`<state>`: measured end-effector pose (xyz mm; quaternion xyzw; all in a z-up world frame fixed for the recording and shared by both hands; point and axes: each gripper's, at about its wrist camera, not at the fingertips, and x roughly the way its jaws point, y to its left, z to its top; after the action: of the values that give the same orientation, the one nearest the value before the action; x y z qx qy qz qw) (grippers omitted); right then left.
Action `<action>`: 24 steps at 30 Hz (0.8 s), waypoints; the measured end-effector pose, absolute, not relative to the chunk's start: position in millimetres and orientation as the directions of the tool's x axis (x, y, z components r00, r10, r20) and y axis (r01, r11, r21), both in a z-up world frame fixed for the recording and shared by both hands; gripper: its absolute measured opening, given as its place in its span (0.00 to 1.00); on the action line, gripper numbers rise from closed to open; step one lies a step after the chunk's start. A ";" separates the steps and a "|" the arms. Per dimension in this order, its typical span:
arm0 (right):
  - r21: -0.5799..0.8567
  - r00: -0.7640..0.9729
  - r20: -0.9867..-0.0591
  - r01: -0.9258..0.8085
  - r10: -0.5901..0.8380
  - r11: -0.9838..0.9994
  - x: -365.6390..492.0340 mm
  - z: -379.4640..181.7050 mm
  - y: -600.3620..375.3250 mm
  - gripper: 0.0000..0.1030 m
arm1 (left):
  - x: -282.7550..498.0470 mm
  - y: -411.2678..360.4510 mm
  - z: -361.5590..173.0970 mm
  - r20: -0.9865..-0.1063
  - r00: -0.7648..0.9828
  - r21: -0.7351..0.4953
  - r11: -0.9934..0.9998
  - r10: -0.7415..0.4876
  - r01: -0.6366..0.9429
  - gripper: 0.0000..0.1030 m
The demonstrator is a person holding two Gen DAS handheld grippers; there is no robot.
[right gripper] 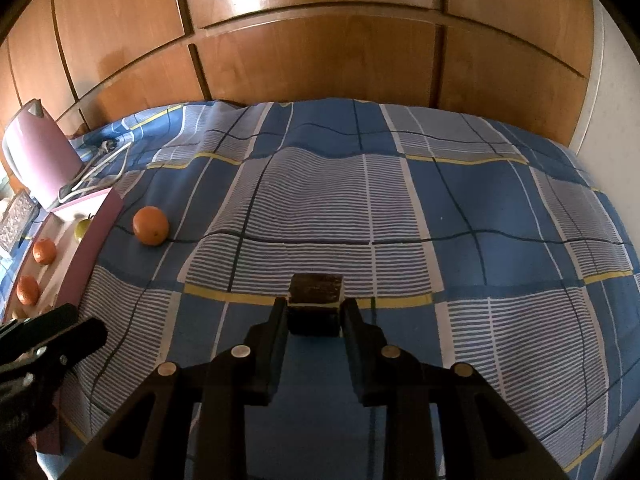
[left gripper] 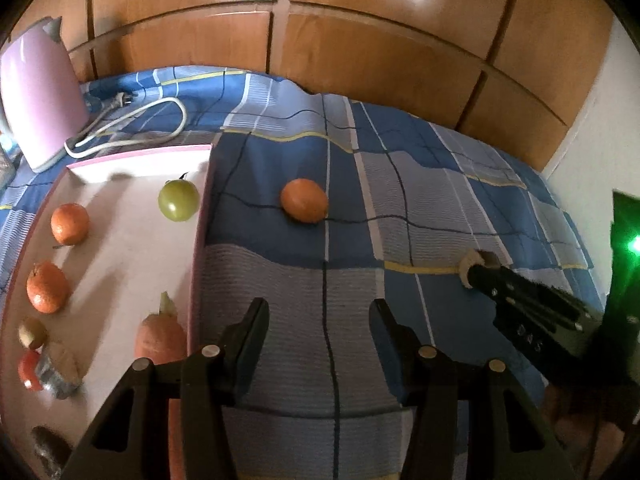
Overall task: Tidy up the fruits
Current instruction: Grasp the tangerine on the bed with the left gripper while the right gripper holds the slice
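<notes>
An orange (left gripper: 304, 200) lies on the blue plaid cloth just right of a pink-rimmed white tray (left gripper: 120, 264); it also shows in the right wrist view (right gripper: 150, 225). In the tray lie a green fruit (left gripper: 178, 200), two oranges (left gripper: 69, 224) (left gripper: 47, 287), a peach-coloured fruit (left gripper: 160, 340) and small pieces at the near left. My left gripper (left gripper: 320, 320) is open and empty above the cloth, near the tray's right rim. My right gripper (right gripper: 315, 312) is shut on a dark brown block with a pale layer (right gripper: 316, 300), low over the cloth; it shows at the right of the left wrist view (left gripper: 478, 266).
A pink electric kettle (left gripper: 38, 96) with a white cord (left gripper: 132, 128) stands behind the tray. Wooden cabinet doors (right gripper: 320, 60) rise behind the cloth-covered surface (right gripper: 480, 220). A white wall (left gripper: 600, 128) is at the right.
</notes>
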<state>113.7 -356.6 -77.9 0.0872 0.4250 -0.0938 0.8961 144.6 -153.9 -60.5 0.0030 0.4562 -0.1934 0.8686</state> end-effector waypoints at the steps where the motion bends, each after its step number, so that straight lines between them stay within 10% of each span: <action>1: 0.077 0.621 -0.778 0.242 -0.094 0.967 113.8 -77.7 -356.7 0.26 | 147.4 -154.2 -60.2 -0.794 0.508 -0.174 0.926 -0.333 0.335 0.50; 24: 0.116 0.632 -0.772 0.239 -0.064 0.964 111.4 -81.1 -364.4 0.32 | 242.1 -192.0 -87.0 -0.836 0.480 -0.122 0.943 -0.266 0.311 0.42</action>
<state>111.4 -364.4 -81.1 0.1040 0.4204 -0.0843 0.8974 242.1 -192.0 -87.0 0.0231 0.4815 -0.1678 0.8599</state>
